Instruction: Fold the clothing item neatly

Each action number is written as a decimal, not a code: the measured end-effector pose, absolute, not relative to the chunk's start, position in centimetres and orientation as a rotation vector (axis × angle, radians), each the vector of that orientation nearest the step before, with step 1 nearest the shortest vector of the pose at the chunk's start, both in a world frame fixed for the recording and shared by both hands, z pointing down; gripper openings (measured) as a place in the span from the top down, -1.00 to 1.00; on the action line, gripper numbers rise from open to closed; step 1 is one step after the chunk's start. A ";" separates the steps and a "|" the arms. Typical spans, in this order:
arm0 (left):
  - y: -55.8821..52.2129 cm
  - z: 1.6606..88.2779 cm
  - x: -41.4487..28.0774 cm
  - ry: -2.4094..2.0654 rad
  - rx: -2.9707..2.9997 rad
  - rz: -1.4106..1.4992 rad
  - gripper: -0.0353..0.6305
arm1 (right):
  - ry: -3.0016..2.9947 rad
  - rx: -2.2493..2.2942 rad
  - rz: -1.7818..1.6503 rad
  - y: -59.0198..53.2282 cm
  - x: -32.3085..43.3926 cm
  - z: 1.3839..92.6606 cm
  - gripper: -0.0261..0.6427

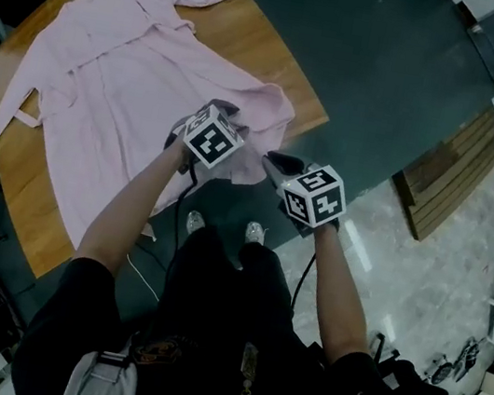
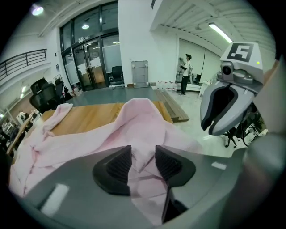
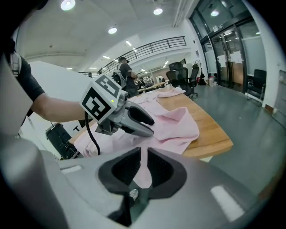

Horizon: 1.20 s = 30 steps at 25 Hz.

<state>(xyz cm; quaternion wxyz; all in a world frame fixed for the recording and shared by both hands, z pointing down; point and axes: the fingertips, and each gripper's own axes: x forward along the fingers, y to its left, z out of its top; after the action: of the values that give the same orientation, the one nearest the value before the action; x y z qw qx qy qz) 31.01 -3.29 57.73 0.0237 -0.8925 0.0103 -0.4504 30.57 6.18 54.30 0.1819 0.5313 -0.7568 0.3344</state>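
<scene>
A pink shirt (image 1: 117, 74) lies spread over the wooden table (image 1: 255, 42), and its near edge hangs off the table towards me. My left gripper (image 1: 213, 112) is over that near edge. In the left gripper view its jaws (image 2: 143, 154) stand open, with a folded corner of the shirt (image 2: 134, 120) poking loosely between the pads. My right gripper (image 1: 283, 164) hovers just off the table's corner, to the right of the left one. Its jaws (image 3: 142, 156) are shut on a thin strip of the pink shirt (image 3: 174, 123), which runs up from the pads to the table.
Stacked wooden boards (image 1: 449, 180) lie on the floor to the right of the table. Office chairs (image 2: 42, 94) stand beyond the table's far end, before glass doors (image 2: 89, 58). A person (image 2: 185, 74) stands far off. My own shoes (image 1: 195, 222) are just below the table edge.
</scene>
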 end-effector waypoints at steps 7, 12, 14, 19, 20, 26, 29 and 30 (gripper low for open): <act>-3.6 57.6 31.1 0.021 -2.728 -1.437 0.82 | -2.098 1.568 0.989 6.9 30.4 54.8 0.82; -3.3 54.6 30.2 0.143 -2.895 -1.355 0.82 | -2.106 1.549 0.973 7.6 30.8 54.5 0.82; -2.9 53.2 29.2 0.213 -2.959 -1.327 0.82 | -2.122 1.524 0.959 7.8 30.9 54.2 0.82; -1.5 50.4 25.7 0.441 -3.065 -1.261 0.83 | -2.171 1.422 0.900 7.7 30.2 53.4 0.82; -1.1 50.0 24.8 0.490 -3.080 -1.245 0.83 | -2.185 1.393 0.883 7.5 29.9 53.2 0.82; 1.5 48.2 18.2 0.863 -3.125 -1.170 0.83 | -2.273 1.179 0.756 6.8 27.5 52.3 0.82; 2.6 47.7 14.4 1.069 -3.143 -1.135 0.83 | -2.292 1.081 0.713 6.4 25.9 52.1 0.82; 3.1 47.6 13.1 1.135 -3.146 -1.127 0.83 | -2.296 1.050 0.706 6.4 25.3 52.2 0.82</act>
<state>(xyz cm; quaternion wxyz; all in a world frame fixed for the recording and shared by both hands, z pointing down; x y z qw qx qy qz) 13.12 3.06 47.57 -0.1926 -0.8747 0.3157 -0.3133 25.34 6.39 52.17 0.2571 0.3869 -0.8465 0.2601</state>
